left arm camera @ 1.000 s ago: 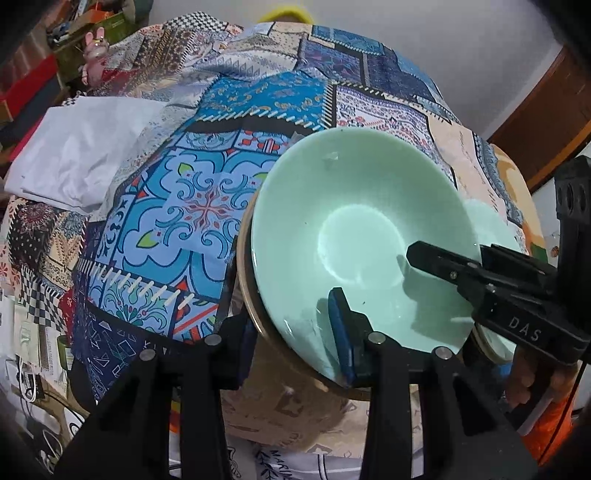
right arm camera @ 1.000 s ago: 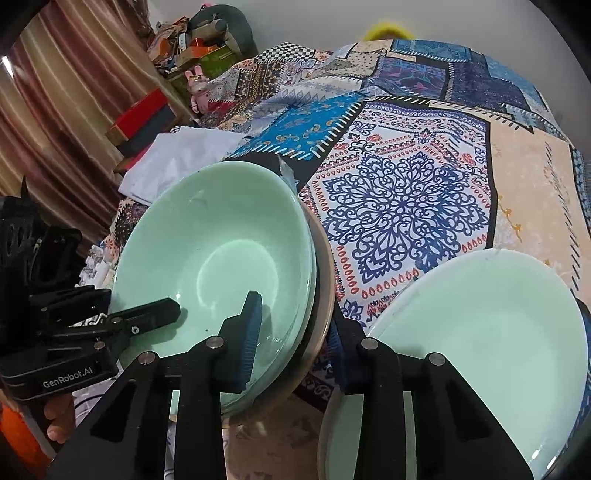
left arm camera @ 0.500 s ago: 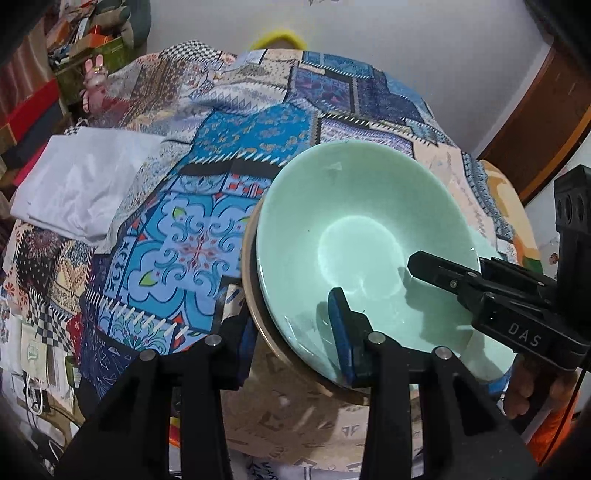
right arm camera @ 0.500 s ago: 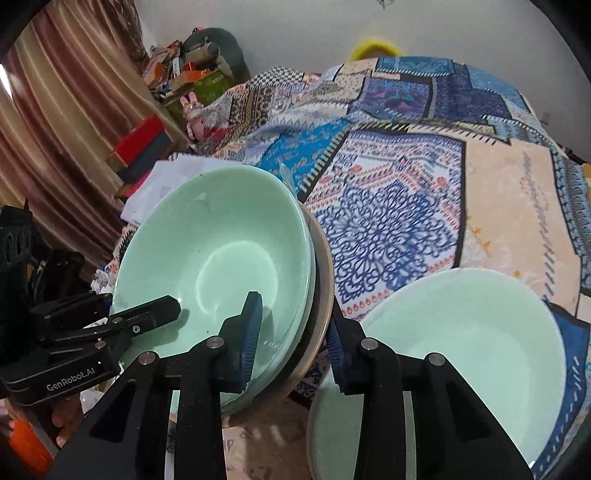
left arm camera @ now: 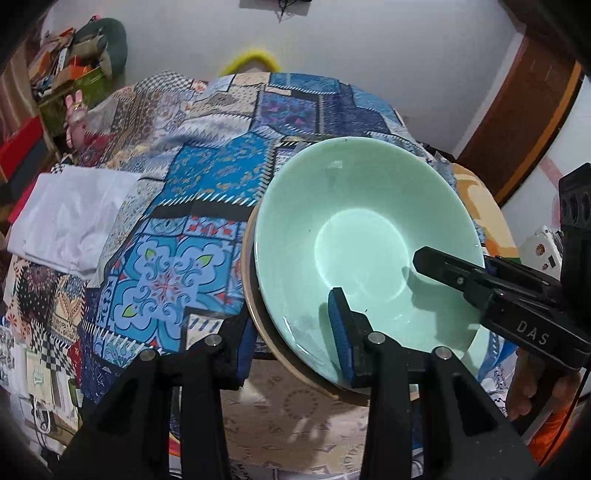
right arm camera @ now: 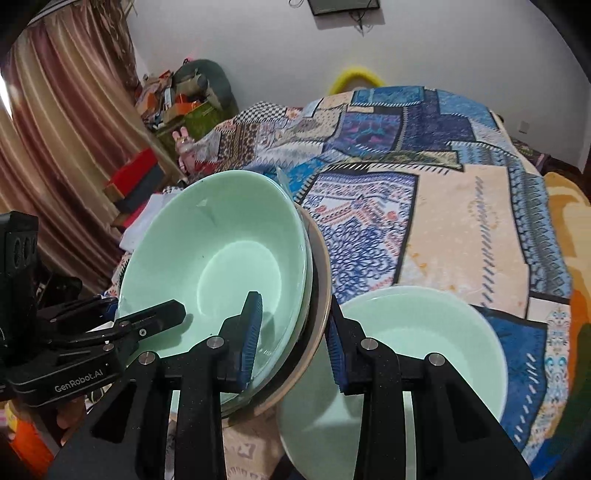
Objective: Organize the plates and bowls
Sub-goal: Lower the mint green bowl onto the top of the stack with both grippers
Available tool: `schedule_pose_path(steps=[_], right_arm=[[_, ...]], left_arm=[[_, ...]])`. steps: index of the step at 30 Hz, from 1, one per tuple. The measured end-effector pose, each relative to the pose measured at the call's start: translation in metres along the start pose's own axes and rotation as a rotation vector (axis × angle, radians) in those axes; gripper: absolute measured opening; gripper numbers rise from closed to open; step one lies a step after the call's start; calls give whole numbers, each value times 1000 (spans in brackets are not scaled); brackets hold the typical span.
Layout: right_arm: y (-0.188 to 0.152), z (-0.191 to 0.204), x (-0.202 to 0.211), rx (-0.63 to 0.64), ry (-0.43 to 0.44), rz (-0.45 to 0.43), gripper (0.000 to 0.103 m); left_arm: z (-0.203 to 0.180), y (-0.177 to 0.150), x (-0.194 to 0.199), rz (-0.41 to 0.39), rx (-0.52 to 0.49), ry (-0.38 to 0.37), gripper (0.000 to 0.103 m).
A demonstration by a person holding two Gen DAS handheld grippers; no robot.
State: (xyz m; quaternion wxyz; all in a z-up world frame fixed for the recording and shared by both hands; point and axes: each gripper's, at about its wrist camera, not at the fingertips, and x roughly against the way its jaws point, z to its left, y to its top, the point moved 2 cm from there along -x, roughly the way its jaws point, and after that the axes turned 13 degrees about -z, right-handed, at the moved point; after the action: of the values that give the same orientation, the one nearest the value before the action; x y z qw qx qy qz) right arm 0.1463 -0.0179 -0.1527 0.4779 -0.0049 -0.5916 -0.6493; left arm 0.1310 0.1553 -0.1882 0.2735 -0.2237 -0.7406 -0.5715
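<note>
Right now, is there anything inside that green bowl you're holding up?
Empty. The green bowl shows only its bare, glossy inside in both views. It sits stacked in other dishes, rim pinched by the left gripper and right gripper.

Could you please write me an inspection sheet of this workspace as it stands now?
Surface: patchwork bedspread, rumpled.
Job's things: stack of green bowls on a tan plate, tilted, off the spread; another green bowl beside it.
Clutter: white folded cloth.
Grippers: left gripper and right gripper both clamp the stack's rim.
Cables: wires under a wall fixture.
Surroundings: curtain, cluttered shelf, wooden door.
</note>
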Motion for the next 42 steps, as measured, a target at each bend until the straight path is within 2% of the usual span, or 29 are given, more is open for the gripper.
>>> schedule_pose_path(steps=[9, 19, 32, 42], right_arm=[[5, -21, 27, -17, -28, -42, 30], [-4, -48, 55, -48, -70, -56, 30], [-26, -81, 69, -96, -110, -31, 30], [-45, -96, 59, -134, -122, 14, 30]], left_arm=[[-34, 7, 8, -22, -40, -28, 37], [-75, 2, 6, -15, -85, -65, 37], [-114, -18, -13, 49, -125, -93, 37], [-119, -35, -38, 113, -138, -90, 37]])
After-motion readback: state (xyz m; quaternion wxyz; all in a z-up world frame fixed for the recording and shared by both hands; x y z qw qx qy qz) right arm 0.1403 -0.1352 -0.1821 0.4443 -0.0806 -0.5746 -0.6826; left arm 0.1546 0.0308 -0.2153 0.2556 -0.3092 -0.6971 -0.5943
